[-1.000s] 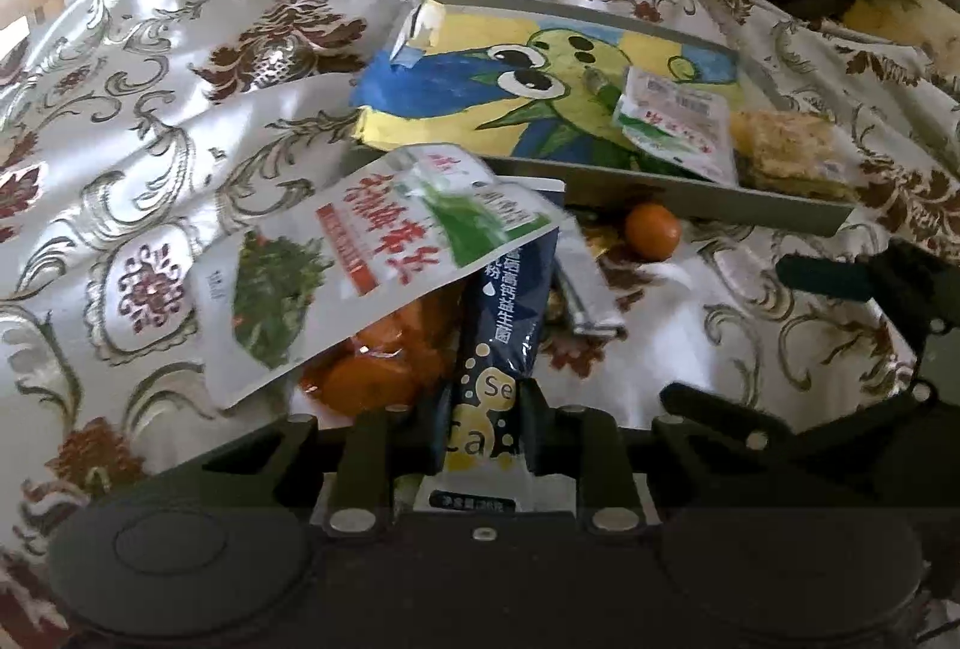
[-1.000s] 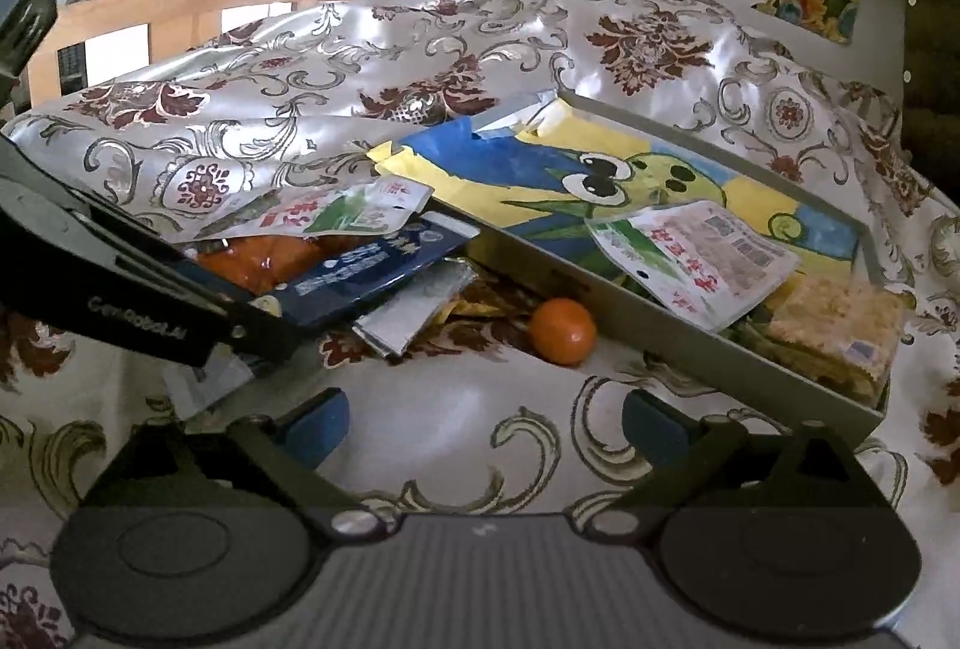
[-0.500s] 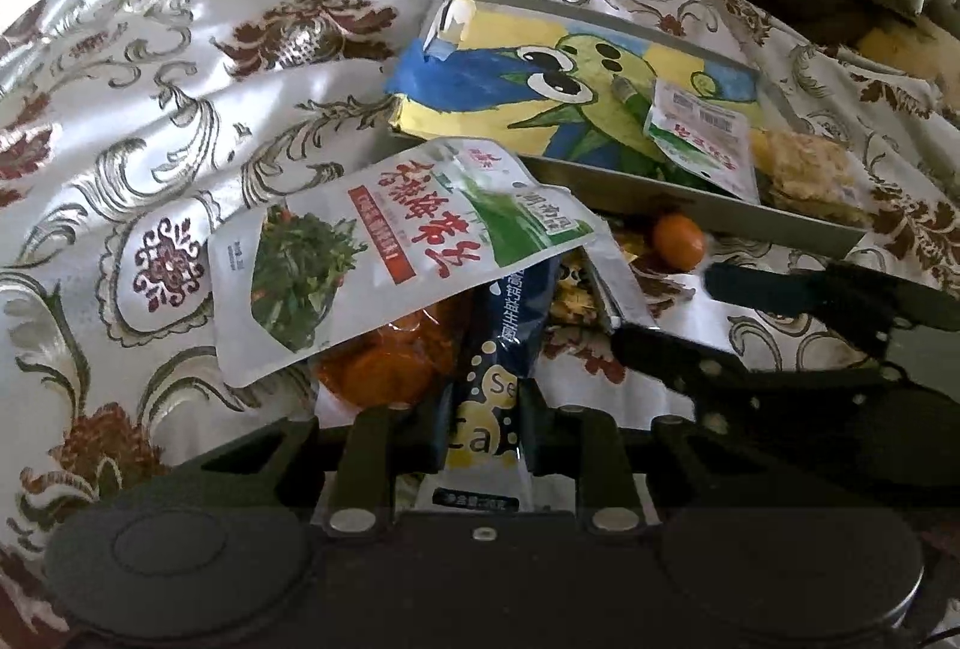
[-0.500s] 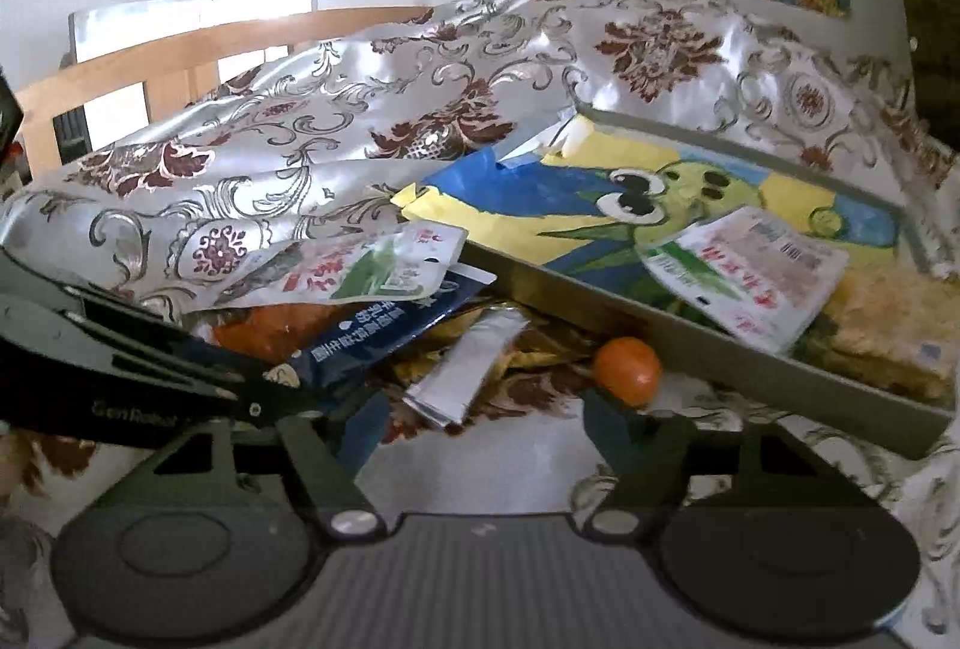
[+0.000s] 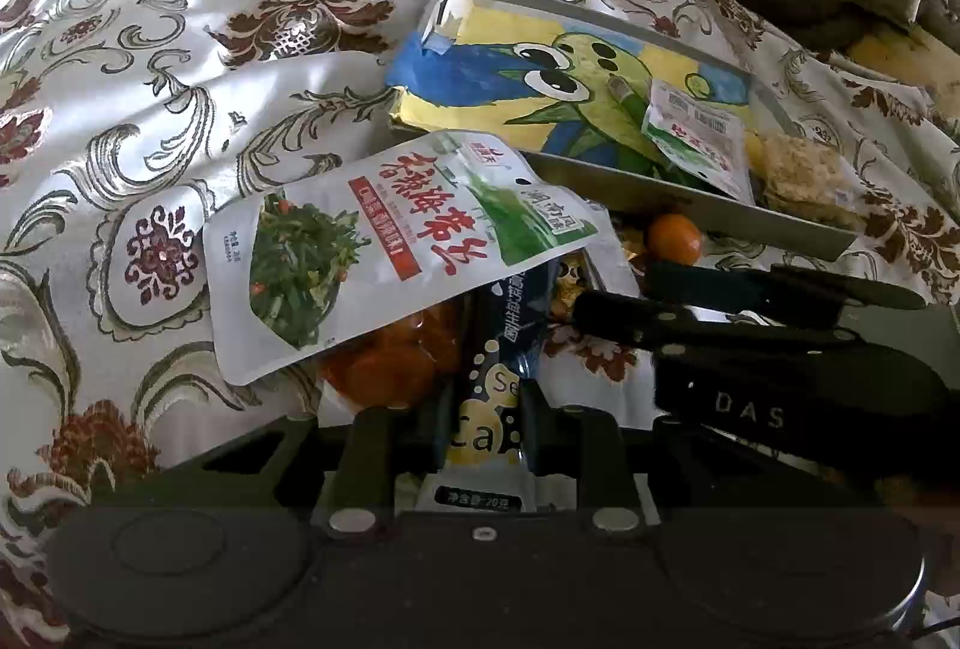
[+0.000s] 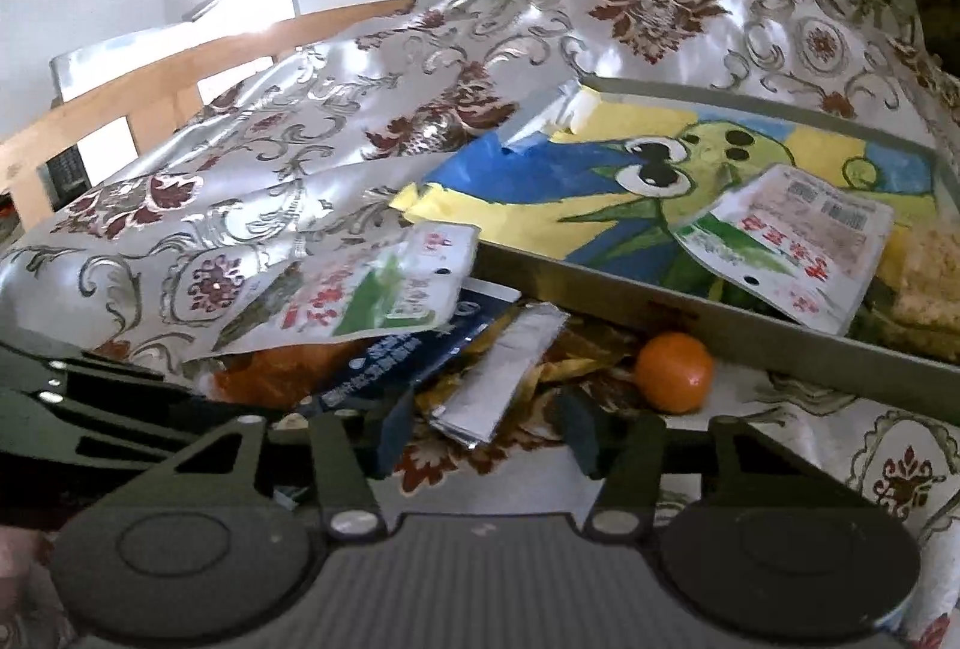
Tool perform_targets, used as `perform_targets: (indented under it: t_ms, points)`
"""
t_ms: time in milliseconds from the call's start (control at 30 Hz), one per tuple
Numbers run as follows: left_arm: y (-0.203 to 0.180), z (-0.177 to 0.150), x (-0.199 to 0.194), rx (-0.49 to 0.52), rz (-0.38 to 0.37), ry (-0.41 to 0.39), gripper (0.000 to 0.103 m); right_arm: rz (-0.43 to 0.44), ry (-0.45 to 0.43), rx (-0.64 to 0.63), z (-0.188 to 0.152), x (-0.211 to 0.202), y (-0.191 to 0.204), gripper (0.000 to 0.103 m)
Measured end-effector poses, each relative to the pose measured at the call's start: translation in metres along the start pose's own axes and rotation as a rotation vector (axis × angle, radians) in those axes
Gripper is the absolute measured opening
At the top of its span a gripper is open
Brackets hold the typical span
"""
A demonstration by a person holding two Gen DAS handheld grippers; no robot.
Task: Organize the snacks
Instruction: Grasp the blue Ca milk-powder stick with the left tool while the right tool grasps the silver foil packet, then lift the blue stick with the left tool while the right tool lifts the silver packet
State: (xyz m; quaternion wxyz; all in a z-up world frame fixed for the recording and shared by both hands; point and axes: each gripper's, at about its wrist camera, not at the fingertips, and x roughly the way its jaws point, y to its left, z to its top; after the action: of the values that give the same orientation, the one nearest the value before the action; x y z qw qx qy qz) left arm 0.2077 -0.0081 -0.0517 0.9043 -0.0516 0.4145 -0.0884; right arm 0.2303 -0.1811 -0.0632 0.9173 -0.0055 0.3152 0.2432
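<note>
The left hand-held gripper (image 5: 486, 421) pinches the dark sachet (image 5: 501, 349), under the seaweed packet (image 5: 384, 241).

Daylight reaches my work from the bright window (image 6: 180, 48) at the far left of my right camera, blown out to plain white. It throws white glare across the shiny silver-and-maroon damask cloth (image 5: 180, 66), while the folds hold soft shadows. Both fisheye views bend hard at the rims and darken to black corners. My right view is slightly smeared; my left is sharper, its lower part dim.
</note>
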Motion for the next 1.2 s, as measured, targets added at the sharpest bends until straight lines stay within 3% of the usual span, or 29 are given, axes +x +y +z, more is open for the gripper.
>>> perform_targets:
  t_ms: [167,333,667,867,1200]
  points:
    - [0.0,0.0,0.0,-0.002,0.001,0.002,0.025,0.025,0.016,0.035,0.0,-0.002,-0.006,0.029]
    - [-0.002,0.0,-0.002,-0.034,0.006,0.015,0.025,0.022,0.031,0.02,0.0,-0.005,-0.003,0.026]
    - [-0.02,-0.013,-0.013,-0.044,0.025,0.044,0.024,0.006,0.164,-0.001,-0.004,-0.036,-0.003,0.027]
    - [-0.019,-0.007,-0.008,-0.083,0.037,0.068,0.03,0.024,0.141,0.013,-0.005,-0.029,-0.004,0.039]
    - [-0.019,-0.004,-0.002,-0.071,0.039,0.09,0.031,0.01,0.139,-0.001,-0.007,-0.017,-0.006,0.036]
